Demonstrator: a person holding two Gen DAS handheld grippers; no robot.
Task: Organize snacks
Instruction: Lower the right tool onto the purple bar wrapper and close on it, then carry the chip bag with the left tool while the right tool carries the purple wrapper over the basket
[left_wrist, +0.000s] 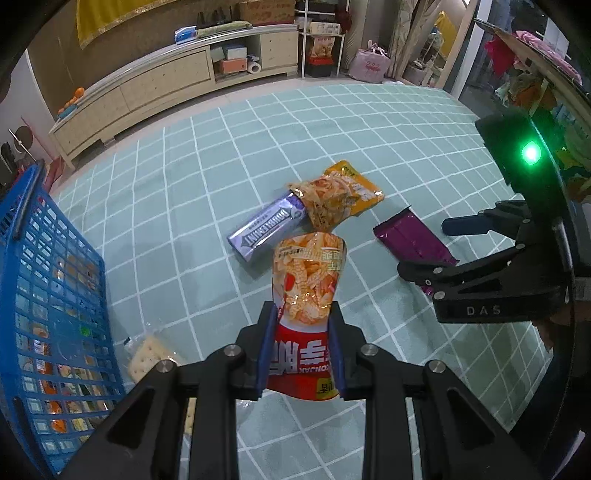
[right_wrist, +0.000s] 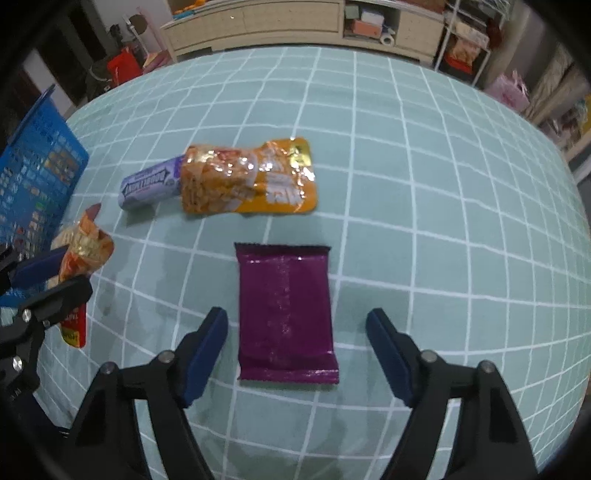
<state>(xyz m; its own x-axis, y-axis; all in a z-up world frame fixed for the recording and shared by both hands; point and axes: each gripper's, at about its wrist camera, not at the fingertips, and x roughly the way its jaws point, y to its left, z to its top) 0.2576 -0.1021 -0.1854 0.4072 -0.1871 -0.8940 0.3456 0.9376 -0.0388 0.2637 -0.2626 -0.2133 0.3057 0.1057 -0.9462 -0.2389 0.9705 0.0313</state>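
Left gripper (left_wrist: 302, 347) fingers clenched on glossy red-orange snack pouch (left_wrist: 308, 291), lifted above teal checked table (right_wrist: 443, 221). Right gripper (right_wrist: 295, 354) fingers spread wide, straddling flat purple packet (right_wrist: 286, 314). Beyond: orange pouch (right_wrist: 251, 181) overlapping gum pack (right_wrist: 147, 186). Blue mesh basket (left_wrist: 55, 314) at left edge, snacks inside.

The purple gum pack (left_wrist: 266, 229) carries "DOUBLEMINT" in white capitals — upside down in the left wrist view. The red-and-orange snack pouch (left_wrist: 308, 295) shows "KONJAK" on its red lower band, also inverted, beside large Chinese characters I cannot make out. The right gripper (left_wrist: 434, 245) has "DAS" on its black body.
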